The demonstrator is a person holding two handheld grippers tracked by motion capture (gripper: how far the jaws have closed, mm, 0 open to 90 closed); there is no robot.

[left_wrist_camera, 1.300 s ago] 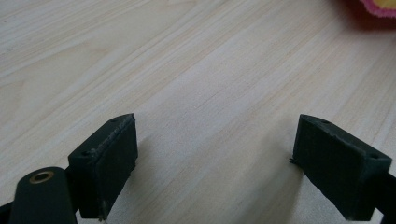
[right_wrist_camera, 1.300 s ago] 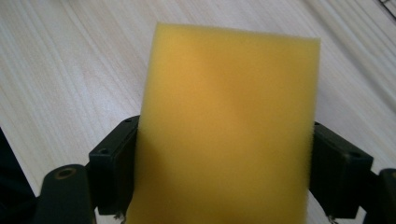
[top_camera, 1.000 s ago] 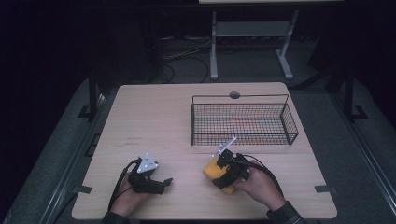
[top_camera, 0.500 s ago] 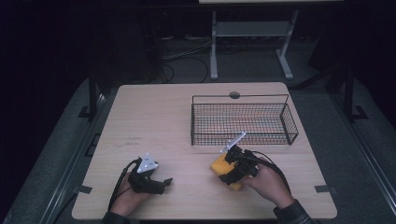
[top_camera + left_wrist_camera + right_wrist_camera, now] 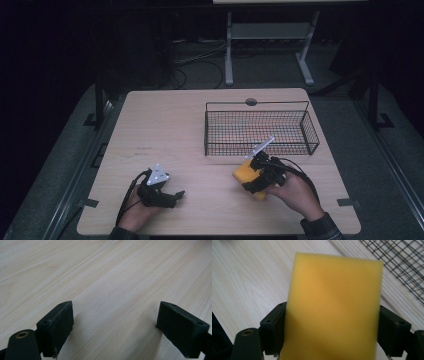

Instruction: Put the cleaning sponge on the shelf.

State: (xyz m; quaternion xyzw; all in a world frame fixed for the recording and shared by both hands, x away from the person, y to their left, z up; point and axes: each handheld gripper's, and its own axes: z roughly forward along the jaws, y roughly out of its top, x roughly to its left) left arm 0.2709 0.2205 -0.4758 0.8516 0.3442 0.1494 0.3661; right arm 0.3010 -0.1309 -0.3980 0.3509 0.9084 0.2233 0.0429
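Right tongs [image 5: 332, 332] clamp porous (rectangular) yellow sponge [image 5: 334, 305].

The sponge [image 5: 334, 307] is a yellow foam block, rectangular, with a fine porous face and soft edges. It is clamped between both jaws of the right claw [image 5: 248, 176], which press its two long sides. It sits just above the desk [image 5: 165, 130], near the basket [image 5: 260, 131], outside its front wall.

Light wood bench [image 5: 165, 125] under the tool. Beyond the tool, a white metal stand [image 5: 270, 45] on dark floor [image 5: 60, 165], cables [image 5: 195, 60] alongside. Room dim; bench lit.
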